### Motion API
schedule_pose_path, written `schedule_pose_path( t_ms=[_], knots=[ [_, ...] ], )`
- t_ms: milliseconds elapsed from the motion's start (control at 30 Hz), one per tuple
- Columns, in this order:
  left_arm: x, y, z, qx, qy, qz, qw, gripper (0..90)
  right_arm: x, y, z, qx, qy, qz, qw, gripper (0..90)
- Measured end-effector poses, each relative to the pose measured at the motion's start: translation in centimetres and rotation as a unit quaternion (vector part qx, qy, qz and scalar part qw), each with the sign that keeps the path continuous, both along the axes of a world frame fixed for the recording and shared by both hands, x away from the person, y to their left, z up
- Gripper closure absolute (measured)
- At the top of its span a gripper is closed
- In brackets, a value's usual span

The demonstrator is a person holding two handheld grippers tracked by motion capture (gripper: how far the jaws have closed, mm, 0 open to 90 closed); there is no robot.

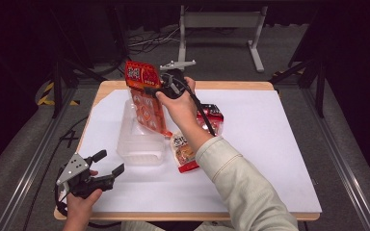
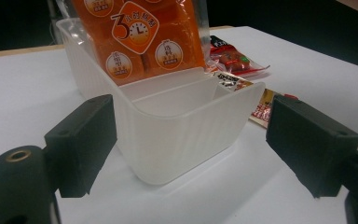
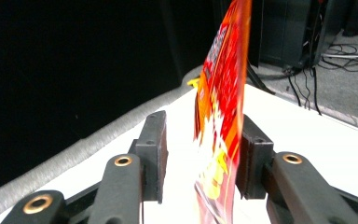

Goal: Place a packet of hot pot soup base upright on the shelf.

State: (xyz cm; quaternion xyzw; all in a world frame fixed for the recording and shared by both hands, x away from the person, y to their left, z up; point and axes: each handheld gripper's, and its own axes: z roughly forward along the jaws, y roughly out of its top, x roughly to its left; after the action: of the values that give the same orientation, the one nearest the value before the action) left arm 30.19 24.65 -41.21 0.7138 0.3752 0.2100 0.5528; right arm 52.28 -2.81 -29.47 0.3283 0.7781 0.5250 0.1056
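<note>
The jaws of the right gripper [image 1: 150,90] stand apart around the pouch's [image 1: 147,103] top edge above the bin [image 1: 139,147] on the counter [image 1: 270,144]; the left gripper [image 2: 191,144] is spread wide before the bin's near wall. In the right gripper view the pouch hangs between the pads unpinched. It looks light, floppy and slick, best taken by its flat top seal.

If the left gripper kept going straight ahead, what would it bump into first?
Most likely the clear plastic bin: the left gripper, jaws open, points right at its near rounded end. The orange snack bag stands in the bin farther back. How big the gap is, I can't tell.
</note>
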Motion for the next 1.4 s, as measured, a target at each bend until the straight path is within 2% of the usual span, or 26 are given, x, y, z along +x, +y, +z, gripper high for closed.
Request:
schedule_pose_path(
  t_ms=[100,133,300,433,467,600,700,800,967,1033,1067,1133,1200,1400],
  knots=[
    [0.0,0.0,0.0,0.0,0.0,0.001,1.0,16.8,0.0,0.4,-0.5,-0.041,0.011,0.001,0.9991,71.7],
    [0.0,0.0,0.0,-0.001,0.0,0.001,1.0,16.9,0.0,0.4,-0.5,-0.041,0.018,0.003,0.999,72.6],
    [0.0,0.0,0.0,0.0,-0.001,0.0,1.0,16.8,-0.2,0.2,-0.3,-0.04,0.038,-0.01,0.9984,78.0],
    [0.0,0.0,0.0,-0.001,0.0,0.0,1.0,16.8,0.2,-0.3,-0.9,-0.004,0.07,-0.021,0.9974,85.9],
    [0.0,0.0,0.0,-0.001,-0.001,0.0,1.0,16.8,0.2,-0.5,-1.1,0.005,0.072,-0.025,0.9971,86.5],
    [0.1,0.1,0.0,0.0,0.0,-0.001,1.0,16.8,0.3,-1.0,-1.5,0.01,0.067,-0.028,0.9973,87.6],
    [0.1,0.0,0.0,0.0,0.001,-0.002,1.0,16.8,0.2,-1.0,-1.4,0.002,0.064,-0.02,0.9977,87.1],
    [0.1,0.0,0.0,0.0,0.001,-0.001,1.0,16.8,0.1,-0.9,-1.2,0.002,0.071,-0.008,0.9974,83.5],
    [0.1,0.0,-0.1,0.001,0.002,-0.001,1.0,16.8,-0.4,-0.8,-0.9,-0.019,0.064,0.009,0.9977,78.2],
    [0.1,0.0,-0.1,0.001,0.003,0.0,1.0,16.8,-0.7,-0.7,-0.6,-0.031,0.06,0.019,0.9976,73.6],
    [0.1,0.0,-0.1,0.001,0.003,0.0,1.0,16.8,-0.9,-0.5,-0.5,-0.042,0.064,0.027,0.9967,69.7],
    [0.1,0.0,-0.1,0.001,0.004,0.0,1.0,16.8,-1.0,0.0,-0.7,-0.081,0.061,0.033,0.9943,67.5],
    [0.1,-0.1,-0.1,0.001,0.003,0.0,1.0,16.8,-1.0,0.5,-1.0,-0.105,0.059,0.038,0.992,66.4],
    [0.1,0.0,-0.1,0.002,0.003,-0.001,1.0,16.8,-0.7,1.9,-2.0,-0.126,0.068,0.049,0.9885,65.3]
  ],
)
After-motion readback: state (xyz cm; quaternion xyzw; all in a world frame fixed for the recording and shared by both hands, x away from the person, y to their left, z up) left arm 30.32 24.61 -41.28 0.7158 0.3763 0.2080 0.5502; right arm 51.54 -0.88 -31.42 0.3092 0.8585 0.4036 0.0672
